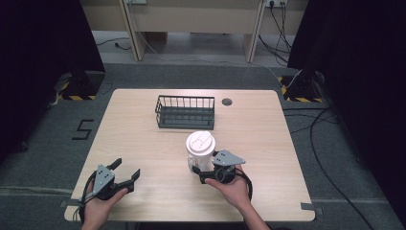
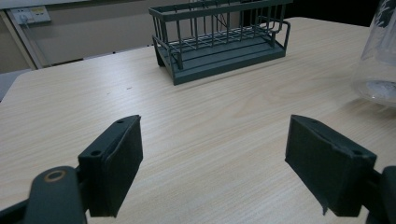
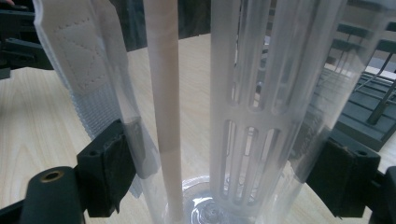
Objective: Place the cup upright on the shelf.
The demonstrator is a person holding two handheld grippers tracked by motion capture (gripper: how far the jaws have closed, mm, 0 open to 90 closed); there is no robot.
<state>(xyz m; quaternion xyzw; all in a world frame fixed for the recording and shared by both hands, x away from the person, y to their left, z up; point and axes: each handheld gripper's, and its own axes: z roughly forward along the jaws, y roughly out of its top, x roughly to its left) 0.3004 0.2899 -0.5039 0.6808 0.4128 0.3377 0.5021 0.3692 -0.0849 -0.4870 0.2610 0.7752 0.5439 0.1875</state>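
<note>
A clear plastic bottle (image 1: 200,149) with a white lid stands on the wooden table (image 1: 268,143) near its middle front. My right gripper (image 1: 199,172) is shut on its lower part, with a jaw pressed against each side. In the right gripper view the bottle (image 3: 243,93) stands between the pads (image 3: 114,163), with a pale tube (image 3: 163,93), a slotted white insert (image 3: 252,116) and a white strap (image 3: 74,60) showing. My left gripper (image 1: 127,169) rests open at the front left, holding nothing. From the left gripper (image 2: 229,172) the bottle's edge (image 2: 380,51) appears at the far right.
A dark wire basket (image 1: 185,112) sits at the back centre of the table, seen ahead in the left gripper view (image 2: 219,42). A round cable hole (image 1: 227,101) lies to its right. Cables trail on the floor to the right of the table.
</note>
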